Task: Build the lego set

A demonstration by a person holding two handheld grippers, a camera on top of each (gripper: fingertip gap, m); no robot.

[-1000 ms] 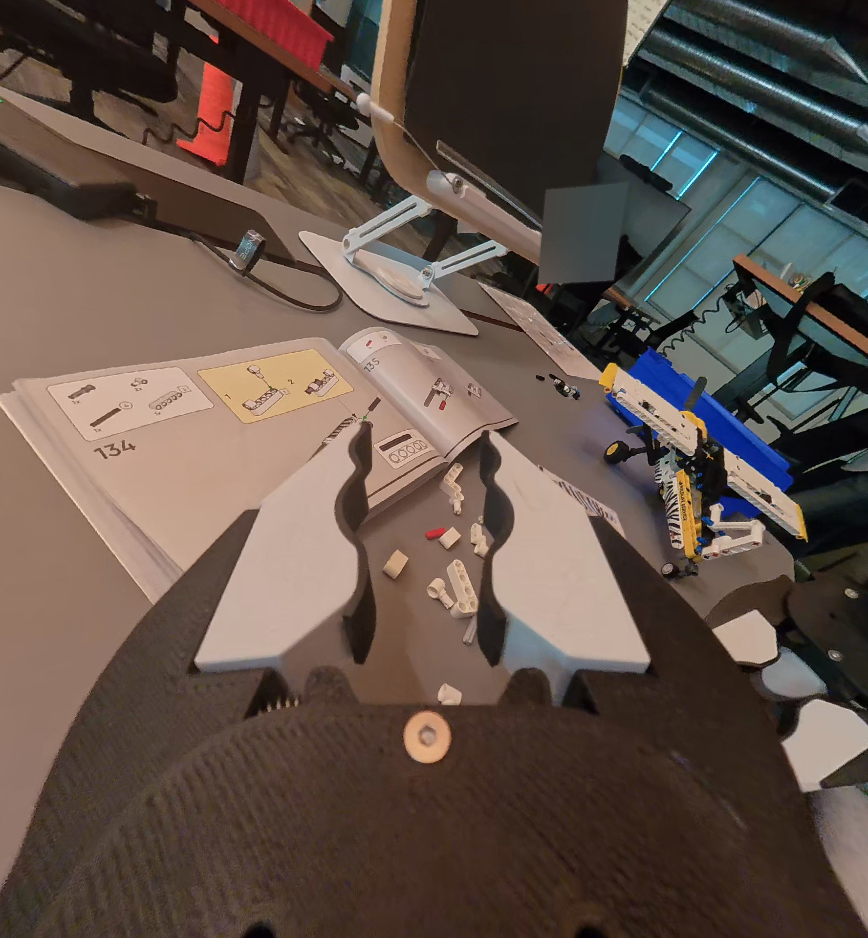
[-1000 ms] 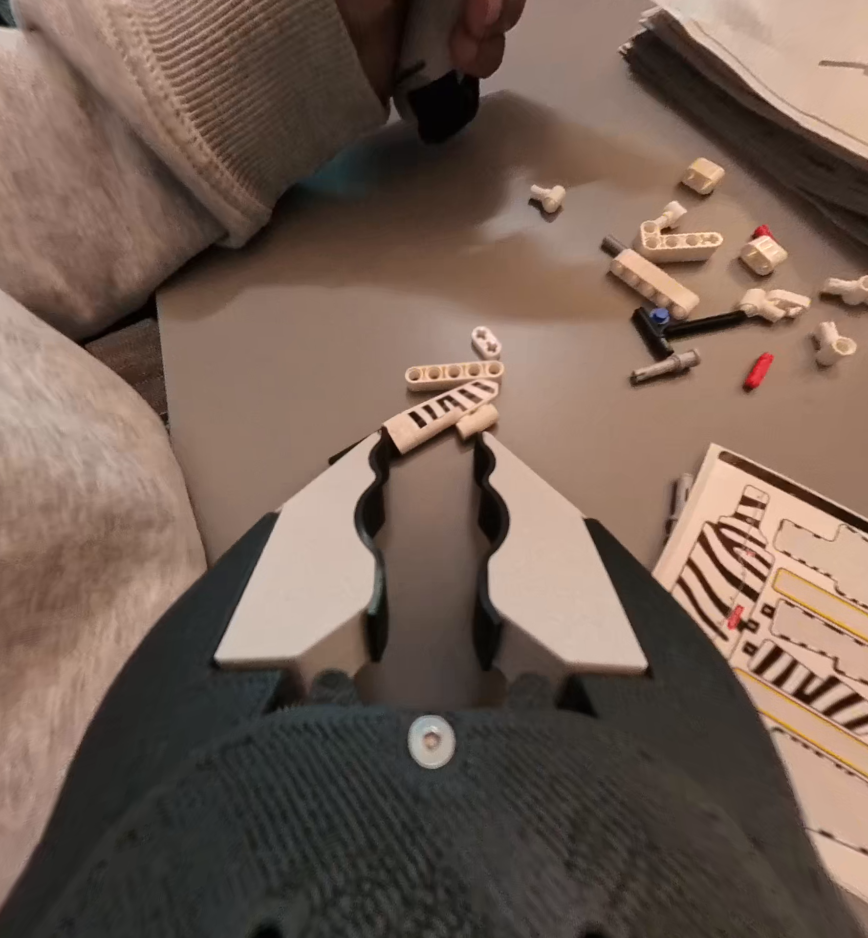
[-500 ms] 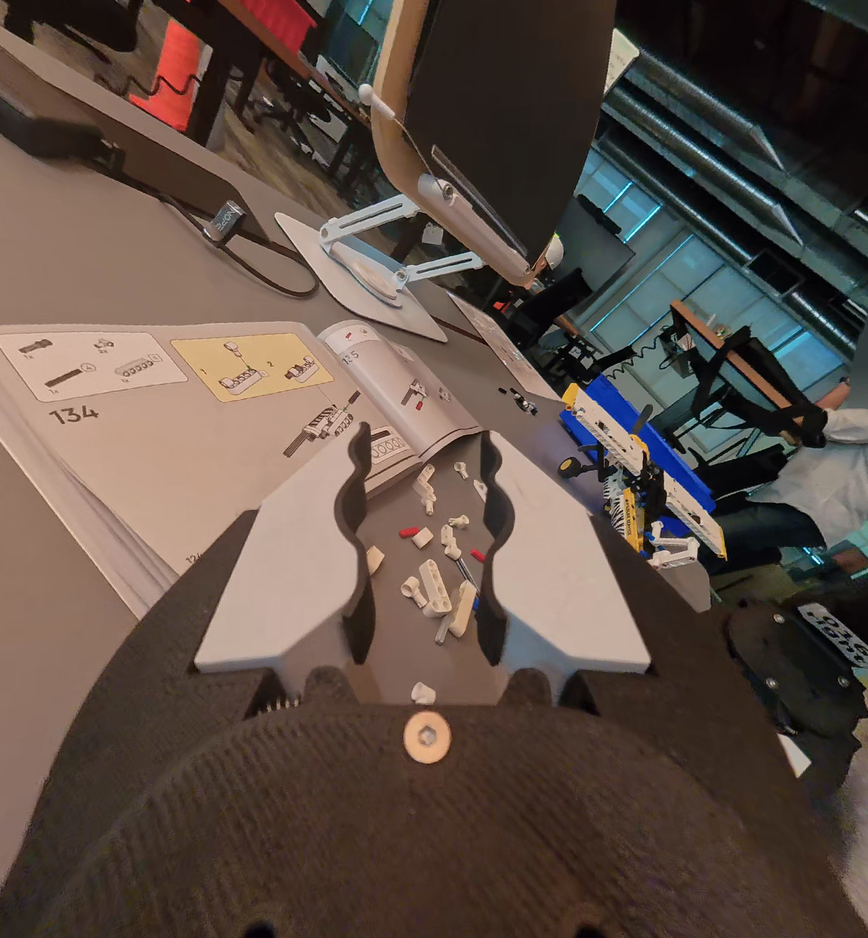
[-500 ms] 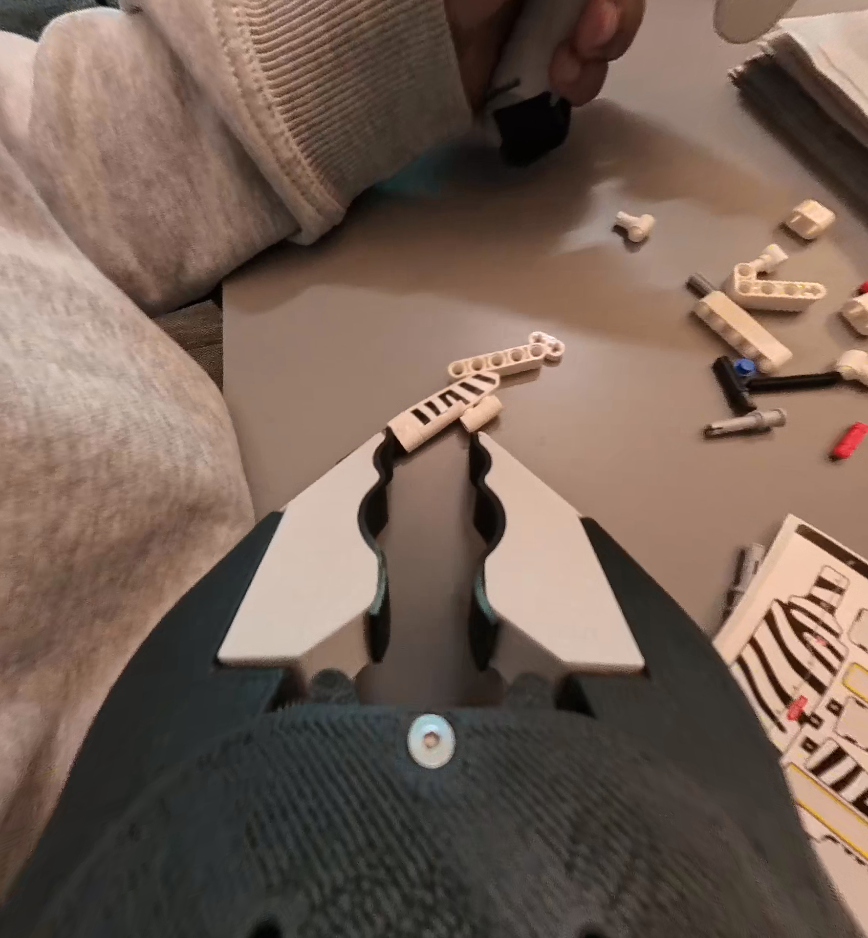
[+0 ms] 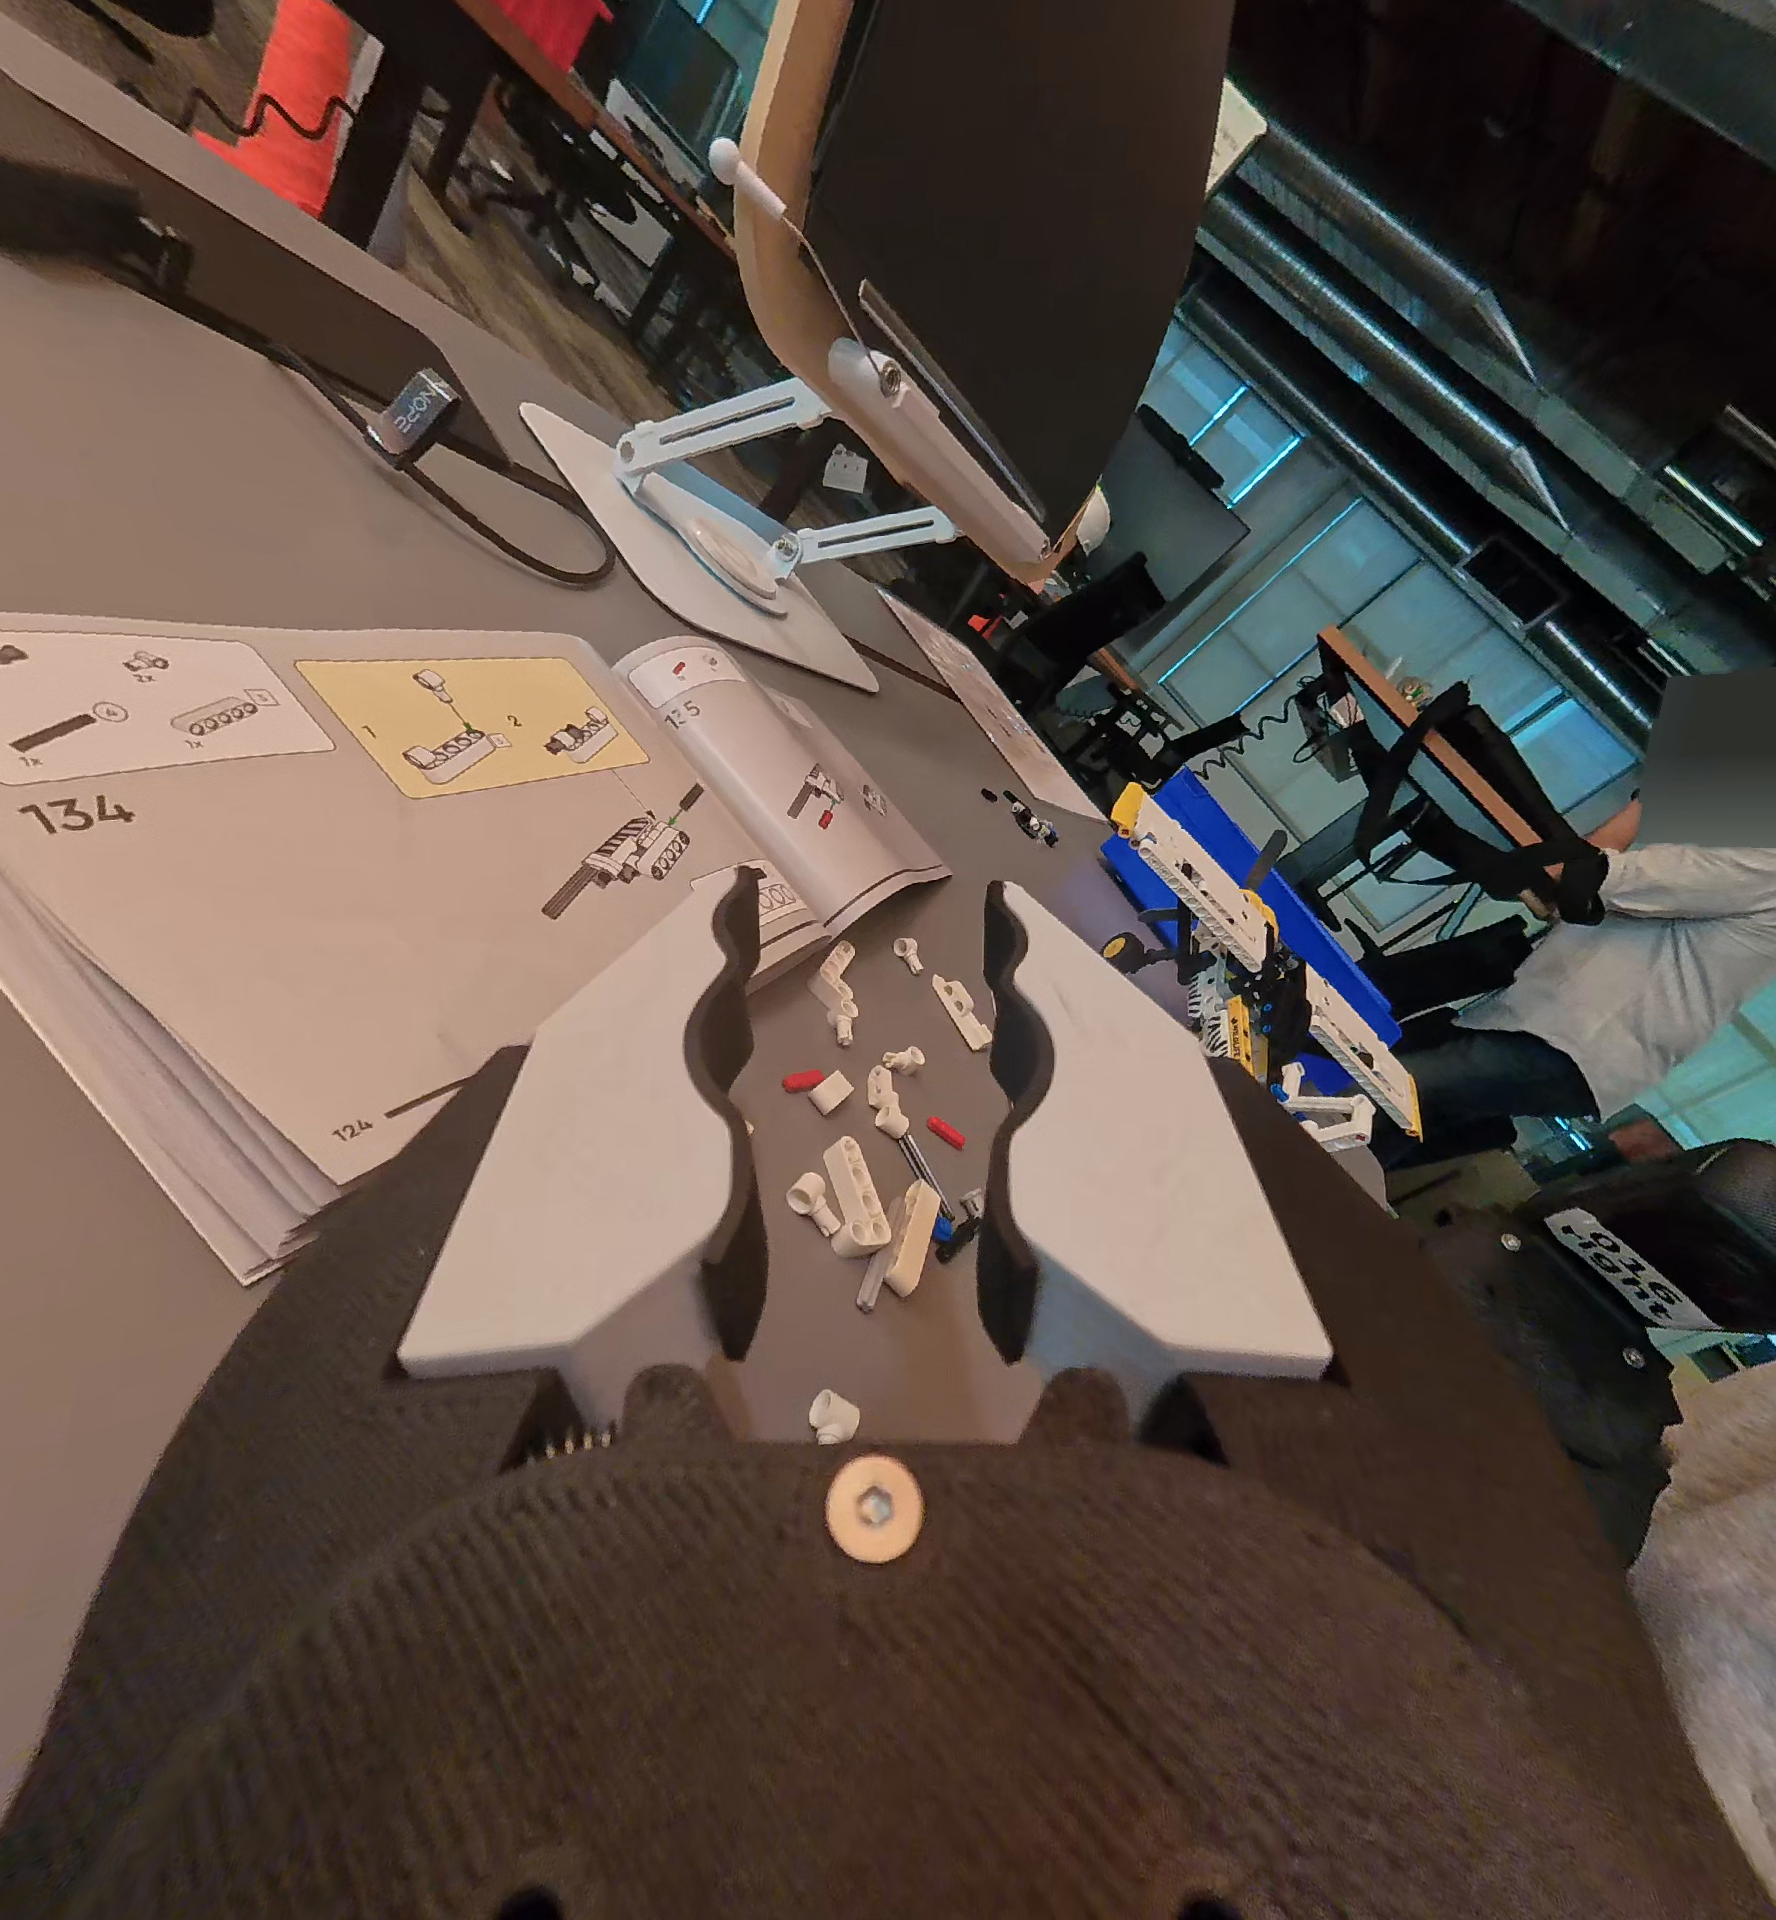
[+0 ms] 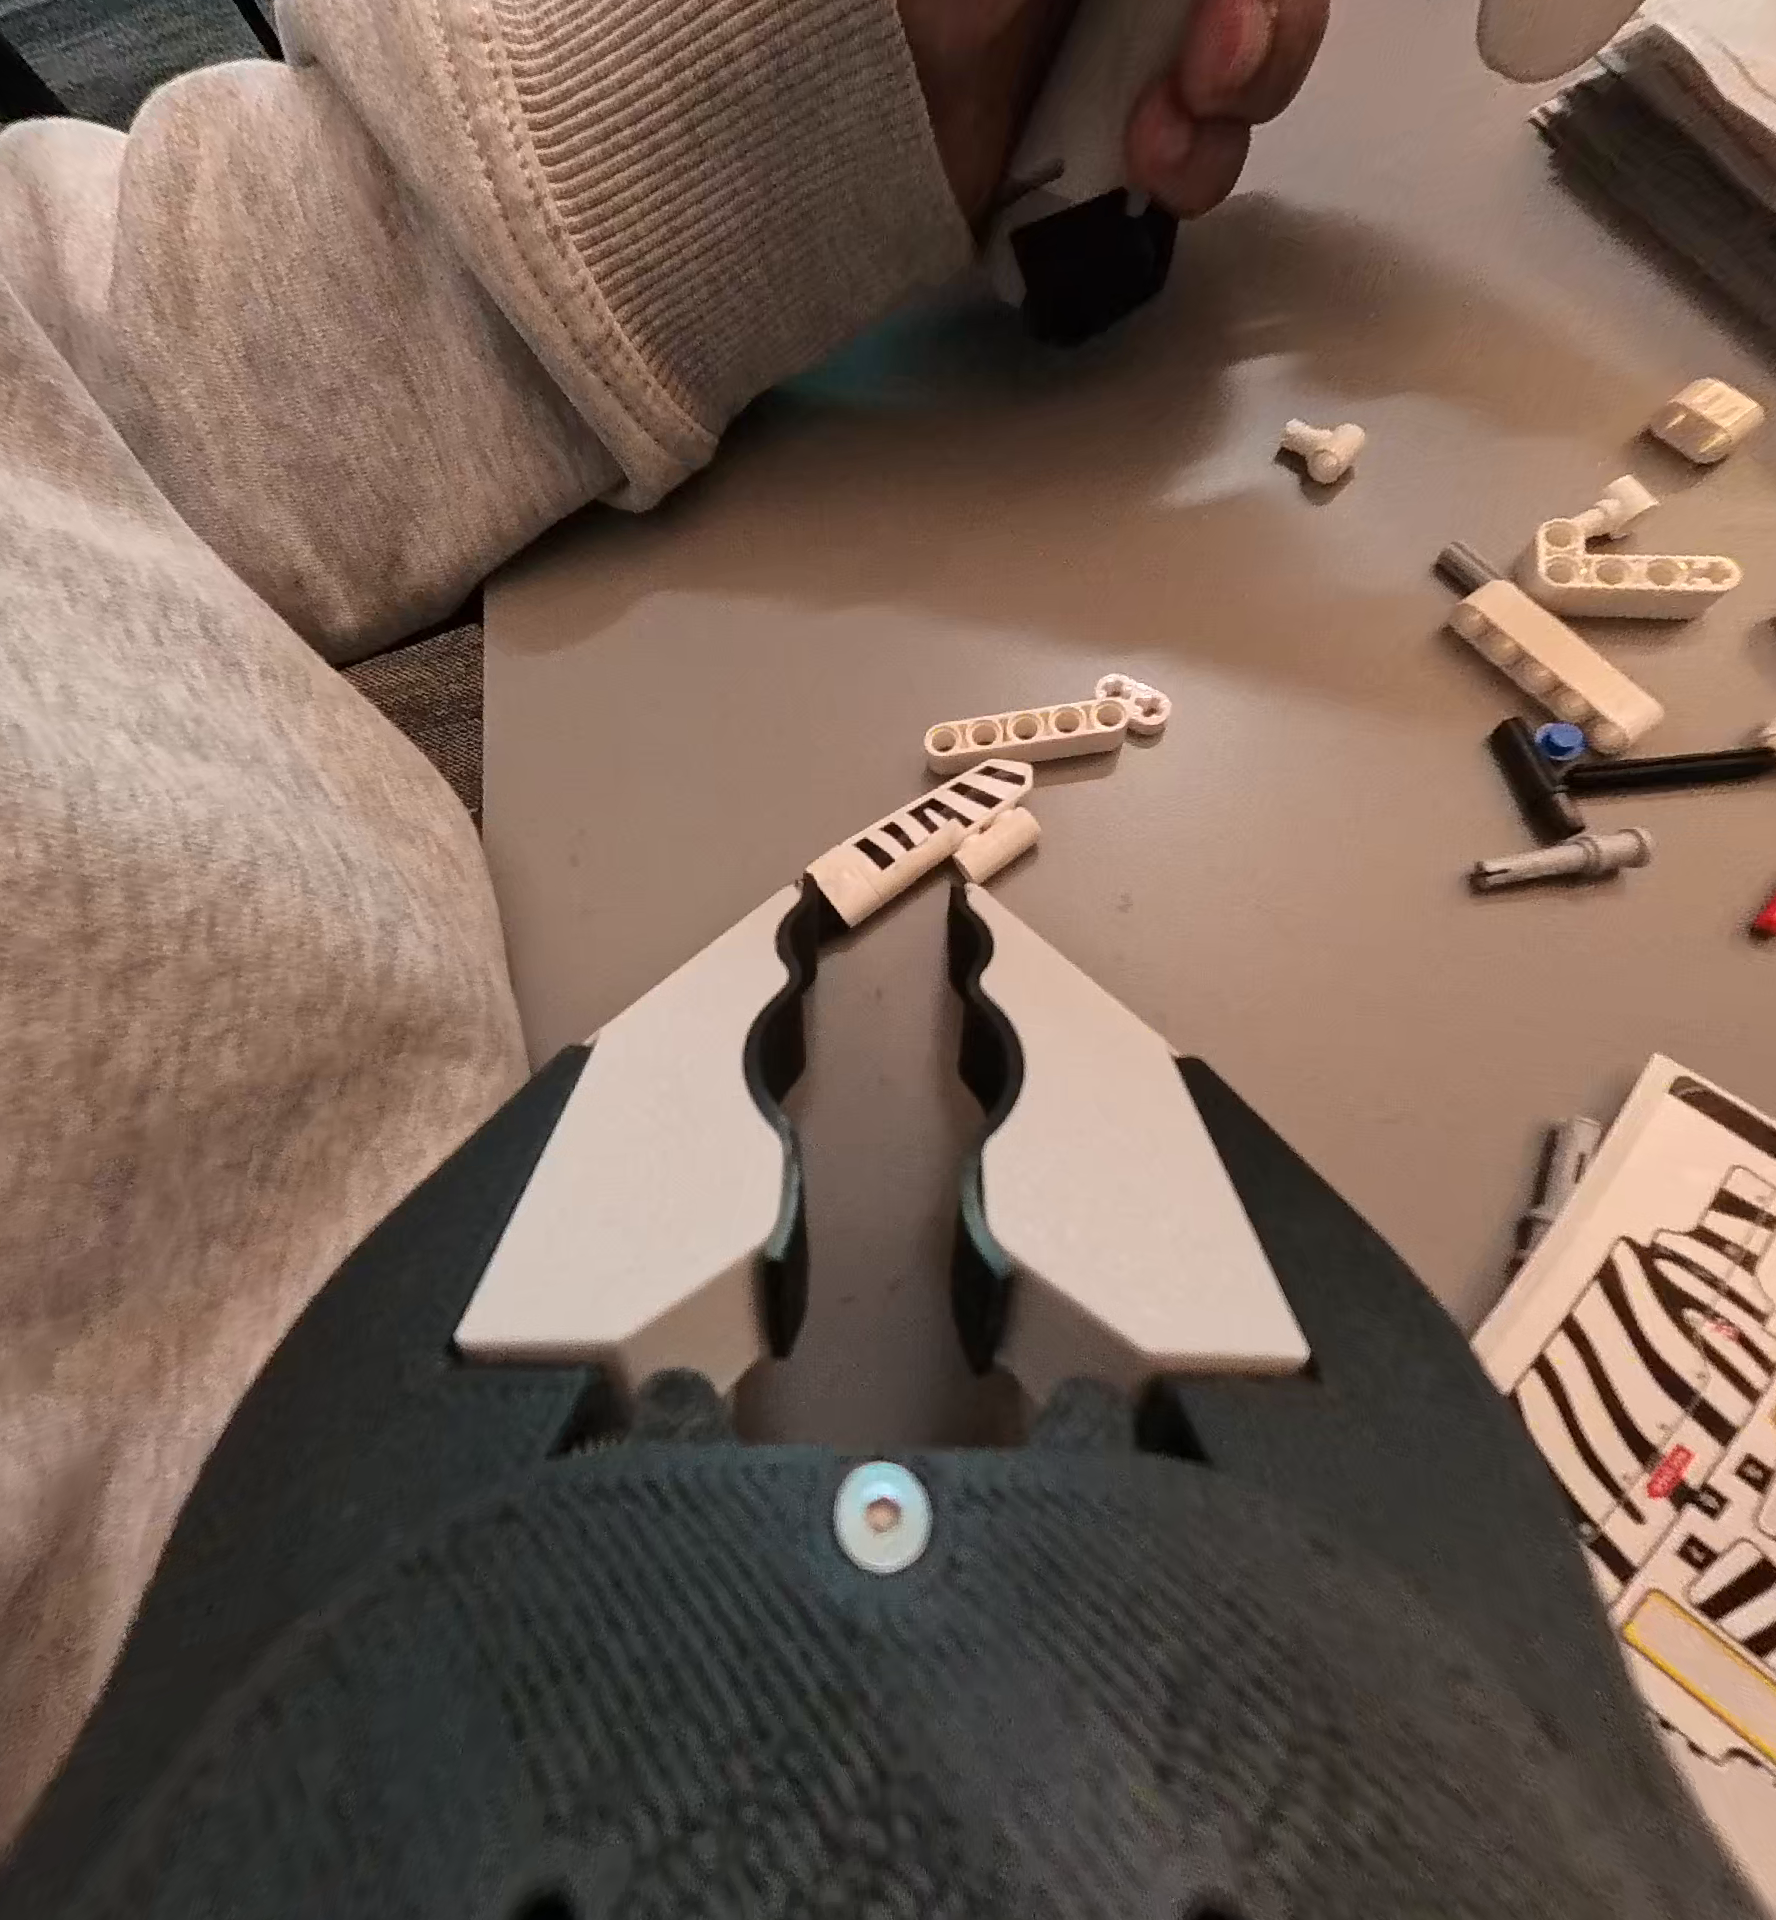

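A big grey table (image 5: 115, 488) holds everything. An open instruction book (image 5: 240, 831) lies flat on it, with thick pages stacked under. Next to the book, small white Lego pieces (image 5: 853, 1195) are scattered about, along with two little red pieces (image 5: 803, 1081) and a thin black stick (image 6: 1673, 771). Nearer the table's edge lie a white beam with holes (image 6: 1029, 727) and a zebra-striped piece (image 6: 925, 831), just beside each other. A sheet of striped stickers (image 6: 1694, 1382) lies flat near them. Farther off, a half-built Lego model (image 5: 1268, 987) stands on the table. A flat white stand base (image 5: 697, 561) and a black cable (image 5: 510, 520) also rest there.
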